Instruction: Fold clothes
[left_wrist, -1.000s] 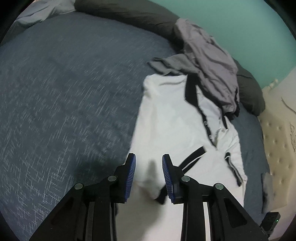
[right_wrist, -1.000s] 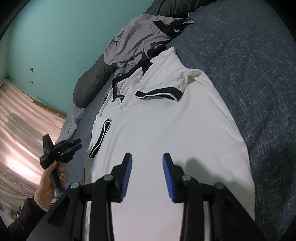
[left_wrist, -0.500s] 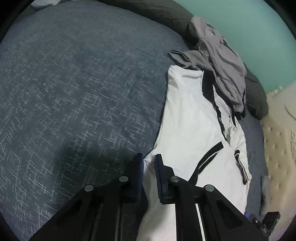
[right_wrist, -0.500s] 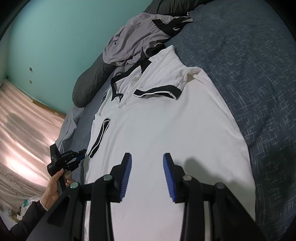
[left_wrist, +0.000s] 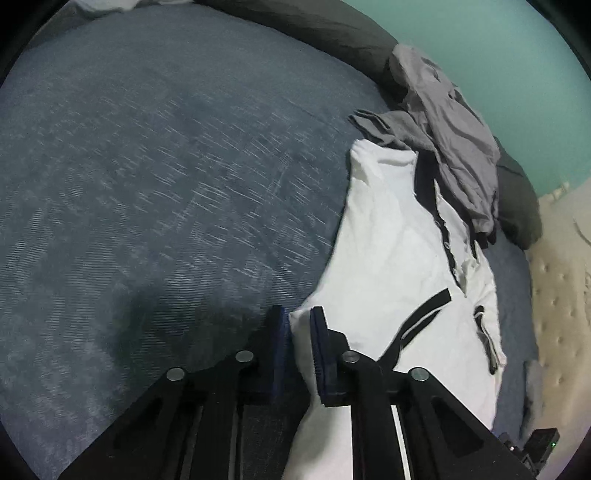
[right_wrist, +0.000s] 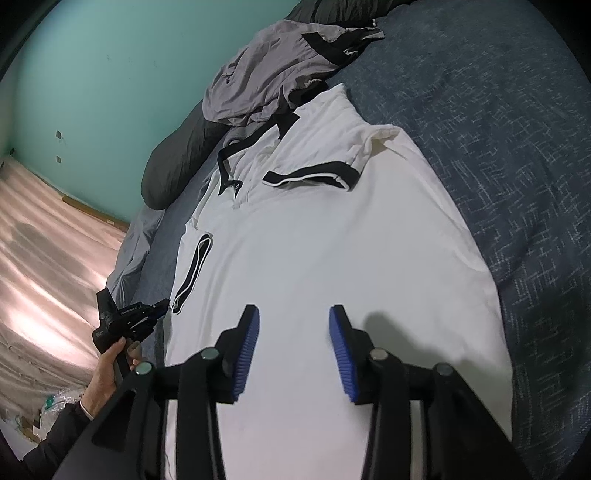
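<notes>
L gripper (left_wrist: 299, 325): jaws nearly closed, pinching the edge of the white polo shirt (left_wrist: 391, 258); a fold of white cloth sits between the blue pads (left_wrist: 318, 332) and bulges up w/ the grip. Rest of the shirt spreads ahead & to the right of this gripper, black-trimmed sleeve cuff (left_wrist: 424, 317) just right of the tips, button placket further ahead. To its left & ahead, only the dark blue bedspread (left_wrist: 147, 184). View is a bit motion-blurred.

R gripper (right_wrist: 294, 332): jaws wide apart, nothing between them. It hovers over the shirt's lower body; white cloth fills the space under & ahead of the tips, whether the pads touch it can't be told. Collar w/ black edge (right_wrist: 255, 144) lies far ahead, slightly left; one folded-in sleeve w/ black band (right_wrist: 306, 177) ahead centre; the other sleeve's band (right_wrist: 194, 273) ahead-left, near the shirt's left edge.

Seen from the R wrist, the L gripper is at far left, held by a hand (right_wrist: 107, 373) in a dark sleeve, its tips at the shirt's edge beside that left sleeve band.

Grey garment (right_wrist: 266, 70) heaped beyond the collar, touching it. Dark pillow (right_wrist: 177, 166) ahead-left of it, against the teal wall (right_wrist: 110, 74).
</notes>
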